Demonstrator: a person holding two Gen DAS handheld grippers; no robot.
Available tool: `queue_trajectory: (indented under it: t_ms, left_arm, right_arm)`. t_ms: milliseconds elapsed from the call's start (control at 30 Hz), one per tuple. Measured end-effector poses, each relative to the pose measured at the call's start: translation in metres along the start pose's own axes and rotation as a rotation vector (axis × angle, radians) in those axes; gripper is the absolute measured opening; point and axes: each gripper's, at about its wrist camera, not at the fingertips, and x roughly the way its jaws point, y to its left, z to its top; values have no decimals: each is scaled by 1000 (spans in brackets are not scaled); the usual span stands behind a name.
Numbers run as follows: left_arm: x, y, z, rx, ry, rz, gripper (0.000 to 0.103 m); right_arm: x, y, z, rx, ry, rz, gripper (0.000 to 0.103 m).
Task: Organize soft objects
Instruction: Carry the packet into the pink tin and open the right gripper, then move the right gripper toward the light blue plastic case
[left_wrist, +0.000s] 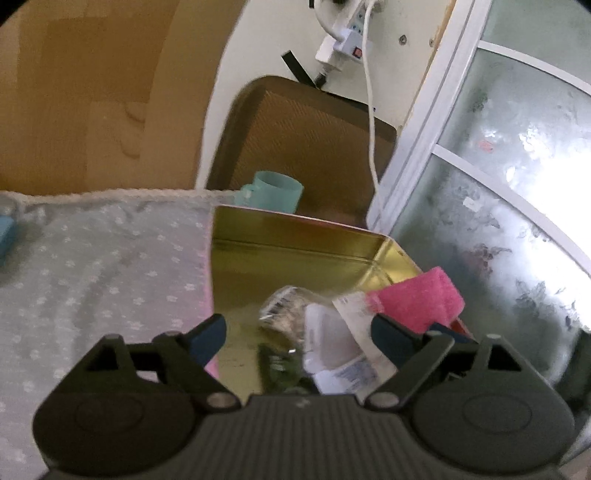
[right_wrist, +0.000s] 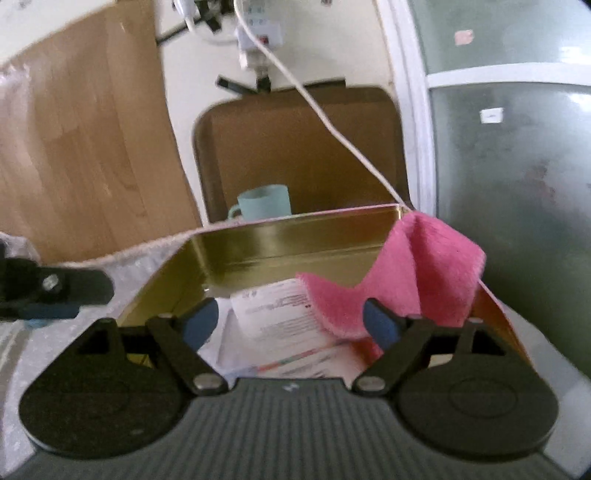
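Observation:
An open gold tin (left_wrist: 295, 236) stands on the dotted cloth. A pink fuzzy cloth (left_wrist: 421, 299) hangs over its right wall; in the right wrist view the pink cloth (right_wrist: 424, 266) droops into the tin (right_wrist: 280, 236). On the tin floor lie white printed packets (right_wrist: 280, 314) and a crinkled clear wrapper (left_wrist: 284, 306). My left gripper (left_wrist: 299, 334) is open over the tin's near side, its right pad close beside a white packet (left_wrist: 332, 347). My right gripper (right_wrist: 291, 325) is open above the packets, with the pink cloth's lower edge just beyond its right finger. Part of the left gripper (right_wrist: 55, 288) shows at the left.
A teal mug (left_wrist: 273, 192) sits behind the tin, in front of a brown chair back (left_wrist: 314, 140). A white cable (right_wrist: 332, 129) runs down from a power strip (left_wrist: 343, 40) to the tin's far right corner. A frosted glass door (left_wrist: 498, 166) is right. The dotted cloth (left_wrist: 92, 266) spreads left.

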Motion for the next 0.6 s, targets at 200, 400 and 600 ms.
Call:
queue_trajectory:
  t_ms: [200,400,600]
  left_arm:
    - [-25,24,-20,39,-26,43,90]
    - [-64,87,-57,76,-51,201,92]
    - [-103,199,-76,-35,-94,525,92]
  right_arm:
    - [-55,16,-32,-32,-119,48,50]
    - [-54,69,-24,-80,-86,211,40]
    - [-12,160,-22,-149,35,365,43]
